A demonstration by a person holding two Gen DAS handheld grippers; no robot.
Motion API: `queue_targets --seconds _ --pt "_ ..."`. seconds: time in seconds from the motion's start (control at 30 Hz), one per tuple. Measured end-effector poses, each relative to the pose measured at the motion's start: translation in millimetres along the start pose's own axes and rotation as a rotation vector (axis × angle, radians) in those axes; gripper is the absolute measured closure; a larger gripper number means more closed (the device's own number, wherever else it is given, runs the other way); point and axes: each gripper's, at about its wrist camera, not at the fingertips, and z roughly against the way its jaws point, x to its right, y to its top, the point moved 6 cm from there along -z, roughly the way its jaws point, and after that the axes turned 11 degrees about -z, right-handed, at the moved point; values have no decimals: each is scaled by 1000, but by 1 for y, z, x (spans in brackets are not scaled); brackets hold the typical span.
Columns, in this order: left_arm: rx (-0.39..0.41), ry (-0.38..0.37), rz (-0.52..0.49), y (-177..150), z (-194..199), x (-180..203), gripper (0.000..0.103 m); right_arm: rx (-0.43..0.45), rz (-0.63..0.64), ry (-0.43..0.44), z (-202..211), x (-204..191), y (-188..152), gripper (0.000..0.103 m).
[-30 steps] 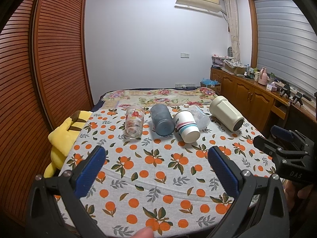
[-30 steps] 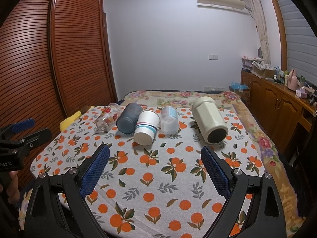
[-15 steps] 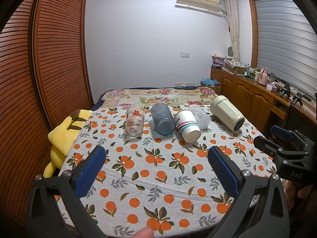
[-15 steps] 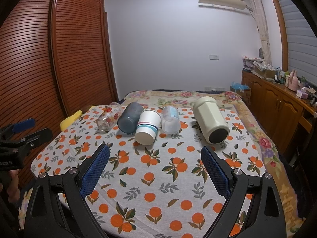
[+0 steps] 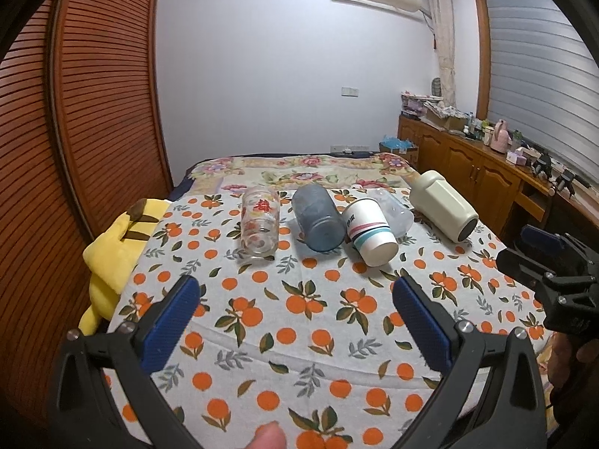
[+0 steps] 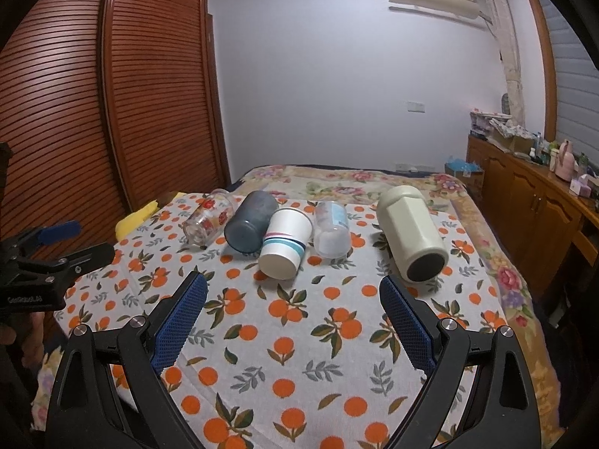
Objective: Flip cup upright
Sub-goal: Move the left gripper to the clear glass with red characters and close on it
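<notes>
Several cups lie on their sides in a row on the orange-print cloth (image 5: 299, 321): a printed glass (image 5: 260, 224), a dark blue-grey tumbler (image 5: 318, 217), a white paper cup with stripes (image 5: 370, 232), a clear plastic cup (image 5: 397, 215) and a cream jar-like cup (image 5: 441, 205). They also show in the right wrist view: glass (image 6: 207, 220), tumbler (image 6: 250, 220), paper cup (image 6: 282, 245), clear cup (image 6: 331, 228), cream cup (image 6: 411, 235). My left gripper (image 5: 295, 299) is open and empty, short of the row. My right gripper (image 6: 292, 295) is open and empty, near the paper cup.
A yellow plush toy (image 5: 116, 247) lies at the cloth's left edge. A slatted wooden wardrobe (image 5: 93, 112) stands on the left. A wooden cabinet (image 5: 486, 172) with clutter runs along the right. A floral blanket (image 5: 318, 172) lies behind the cups.
Both grippers have drifted slightly; the cups have not moved. Both stay open.
</notes>
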Motion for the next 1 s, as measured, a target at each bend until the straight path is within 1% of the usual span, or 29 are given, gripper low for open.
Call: queue_targets --seconds 0.07,0.2,0.33,0.43,0.5,0.63,0.83,1.0 --pt "-16 -23 -2 2 -9 -4 0 -6 8 6 -6 -1 2 8" --pt "-37 -27 -16 8 -27 -12 0 -27 12 29 -20 -4 6 8" --pt "-69 -50 -31 11 -48 -17 0 -44 25 41 -35 -7 9 8" --pt "-102 -71 -32 13 -66 -22 0 -62 37 50 -47 -10 11 8" --pt "-143 -78 -35 12 -84 -27 0 -66 48 50 -54 -11 13 8" --pt "-178 -96 -14 12 -111 -38 0 -78 54 51 -70 -12 20 8" --pt "-210 -104 -15 19 -142 -53 5 -98 71 47 -92 -10 29 8" --pt "-228 -151 24 25 -166 -69 9 -117 83 43 -110 -10 34 8"
